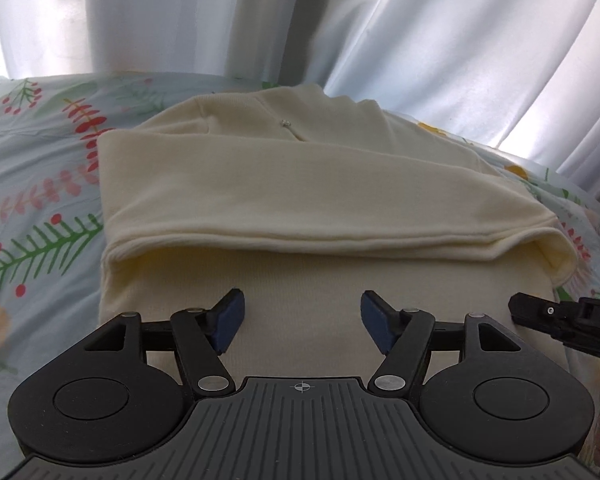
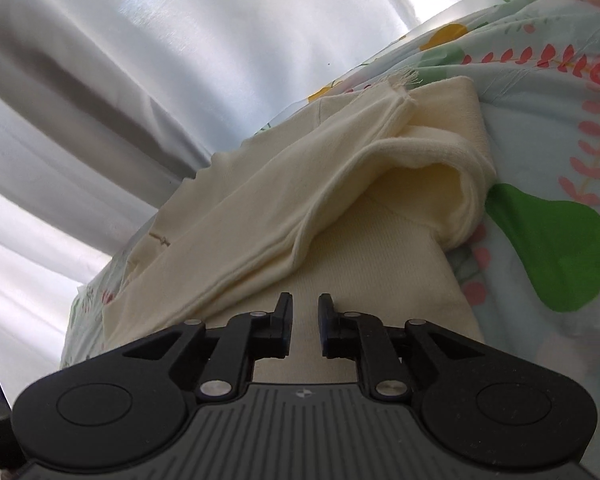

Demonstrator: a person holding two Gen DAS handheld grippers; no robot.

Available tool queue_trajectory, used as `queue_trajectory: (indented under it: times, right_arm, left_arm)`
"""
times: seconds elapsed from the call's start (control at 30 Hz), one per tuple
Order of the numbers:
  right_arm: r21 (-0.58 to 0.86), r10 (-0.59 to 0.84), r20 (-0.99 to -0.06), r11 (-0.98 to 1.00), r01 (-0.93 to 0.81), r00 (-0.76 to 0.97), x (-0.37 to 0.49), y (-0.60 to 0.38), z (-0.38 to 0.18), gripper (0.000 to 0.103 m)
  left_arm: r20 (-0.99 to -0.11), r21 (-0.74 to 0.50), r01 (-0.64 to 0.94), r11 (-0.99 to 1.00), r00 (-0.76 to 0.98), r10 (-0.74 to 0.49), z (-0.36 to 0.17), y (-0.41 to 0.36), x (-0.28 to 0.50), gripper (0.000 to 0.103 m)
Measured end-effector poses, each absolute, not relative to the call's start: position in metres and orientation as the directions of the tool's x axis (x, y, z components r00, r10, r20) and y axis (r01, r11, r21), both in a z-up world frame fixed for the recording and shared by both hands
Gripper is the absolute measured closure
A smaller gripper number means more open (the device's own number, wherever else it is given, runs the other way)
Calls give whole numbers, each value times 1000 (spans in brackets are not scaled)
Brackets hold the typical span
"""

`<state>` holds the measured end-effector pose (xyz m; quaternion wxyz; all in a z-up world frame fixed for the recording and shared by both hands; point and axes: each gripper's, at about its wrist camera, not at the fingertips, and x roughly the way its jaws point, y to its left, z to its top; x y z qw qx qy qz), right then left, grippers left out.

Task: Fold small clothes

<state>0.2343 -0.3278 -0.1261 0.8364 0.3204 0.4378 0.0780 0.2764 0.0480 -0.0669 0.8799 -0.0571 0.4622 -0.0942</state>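
Cream knit fabric fills the middle of both views: a small garment lies partly folded on a bedsheet printed with green fronds, red berries and pink leaves. Its upper layer is doubled over, and the doubled edge runs across the garment from side to side, lifting into a loose open pocket at the right end. Below that edge a single flat layer stretches toward the grippers. Printed sheet shows bare along the garment's left side and past its right end, so there is open room on both flanks. The far edge of the bed meets pale hanging curtains, with the garment's far end close to them.

In the left wrist view the left gripper hangs over the flat near layer with its blue-padded jaws standing wide apart, nothing between them and no cloth pinched. The tip of the right gripper reaches in at the right edge, beside the garment's near right corner.

From the right wrist view the right gripper has its jaws only narrowly parted, a slim gap showing bare fabric behind it; no cloth is caught between the pads. The garment runs diagonally away from it, its frayed far corner near the curtains.
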Motion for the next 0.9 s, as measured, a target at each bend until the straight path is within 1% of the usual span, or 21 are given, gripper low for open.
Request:
queue_trajectory:
  times: [0.03,0.1,0.17,0.27,0.4,0.5,0.57,0.67,0.83,0.9]
  right_arm:
    - [599,432,-684,793,114,588,223,-325,-123,75]
    - [573,445,-693,818,59,567,204,-319,-117,70]
    - [525,449,-708,851,-18,545,177,-311,-109,60]
    - [491,462,-724,867,-89,512,136,-306,-101,54]
    - [481,481,-738,867,-131,472,81,-311,-93,48]
    - [507,507,-728,851,-136,461,46,-323,-85,47]
    - [466,459,-737,877,-118,496,22,-330,-80,47]
    - [417,397,-762,905,-81,512,1,-343,-79,47]
    - [442,397,-776,896,-25,491,-19,-362,-84,48]
    - [480,416,-766,877,7,490,-20,-369,-87,50]
  left_arm:
    - [-809,-160,124,979,552,-202,-66,45,270,31]
    - [-813,-107,143,984,557,-169,-62,40,256,31]
    - [-812,-75,162,984,563,-155,-57,37,239,27]
    - [-812,-65,174,983,563,-153,-51,37,211,22]
    - [-835,-60,170,984,532,-142,-45,44,174,21]
    - [-852,-108,149,983,495,-168,-38,62,140,17]
    - [-862,-130,121,984,477,-172,-35,77,119,16]
    - [-875,-98,26,995,474,-98,-32,99,86,16]
    - [-898,-69,-28,997,437,-50,-38,122,59,16]
    - [-908,-53,-58,997,419,-24,-42,128,53,19]
